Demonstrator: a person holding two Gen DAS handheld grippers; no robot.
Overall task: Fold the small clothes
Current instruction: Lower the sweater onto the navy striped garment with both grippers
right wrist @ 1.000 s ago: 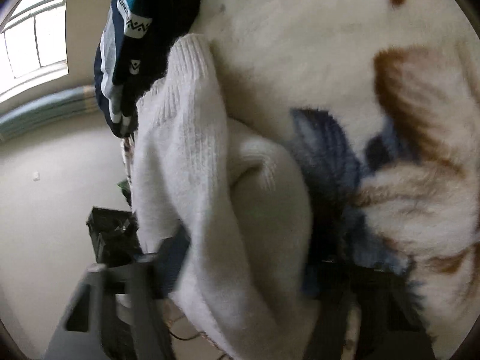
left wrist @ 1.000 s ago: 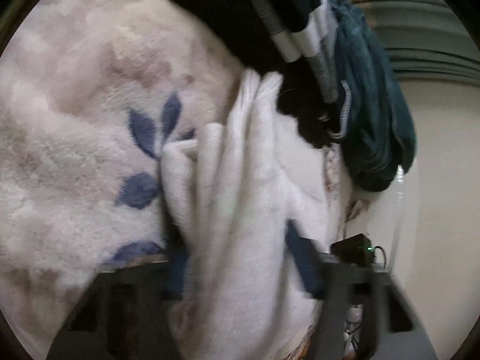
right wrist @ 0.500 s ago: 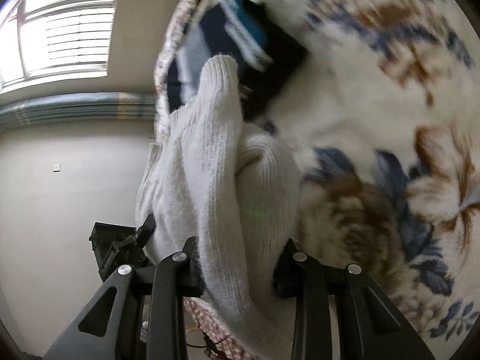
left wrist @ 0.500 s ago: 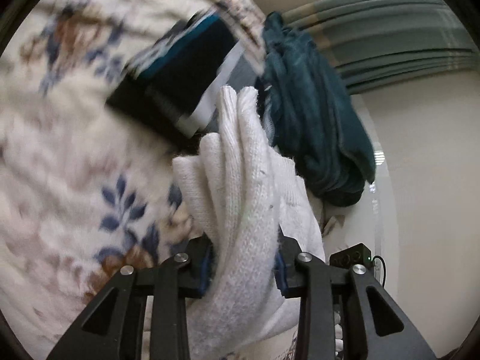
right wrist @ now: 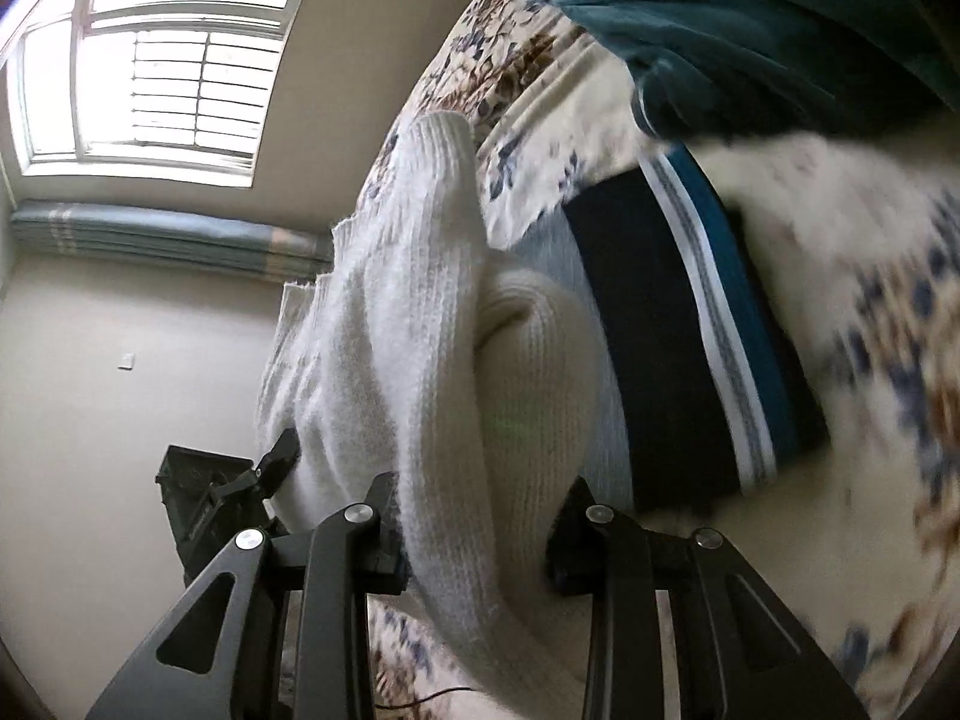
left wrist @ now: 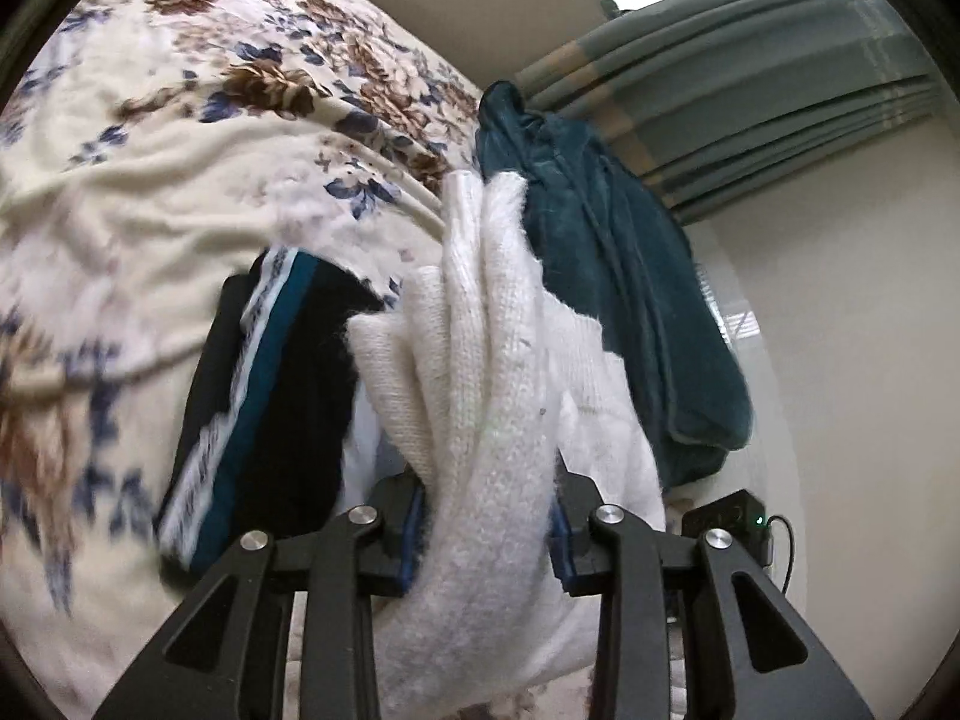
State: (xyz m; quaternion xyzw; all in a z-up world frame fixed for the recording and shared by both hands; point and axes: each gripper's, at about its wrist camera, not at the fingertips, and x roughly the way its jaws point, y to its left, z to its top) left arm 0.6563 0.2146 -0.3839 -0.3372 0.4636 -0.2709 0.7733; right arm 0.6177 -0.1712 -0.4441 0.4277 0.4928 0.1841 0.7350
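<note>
A white knit garment (left wrist: 492, 384) hangs bunched between both grippers, lifted off the bed. My left gripper (left wrist: 489, 531) is shut on one part of it. My right gripper (right wrist: 477, 531) is shut on another part of the same white knit (right wrist: 432, 324). The fabric fills the gap between each pair of jaws and hides the pads. Behind it lies a folded dark garment with teal and white stripes (left wrist: 264, 414), also in the right wrist view (right wrist: 690, 324).
A floral fleece blanket (left wrist: 150, 150) covers the bed. A crumpled teal garment (left wrist: 618, 300) lies at its edge, also in the right wrist view (right wrist: 750, 18). A small black device (left wrist: 729, 519) with a green light sits below. Curtains (left wrist: 750, 90) and a window (right wrist: 162, 60) are behind.
Both grippers have lifted the white knit up and away from the blanket. The views pulled back, so the striped and teal garments and the room now show.
</note>
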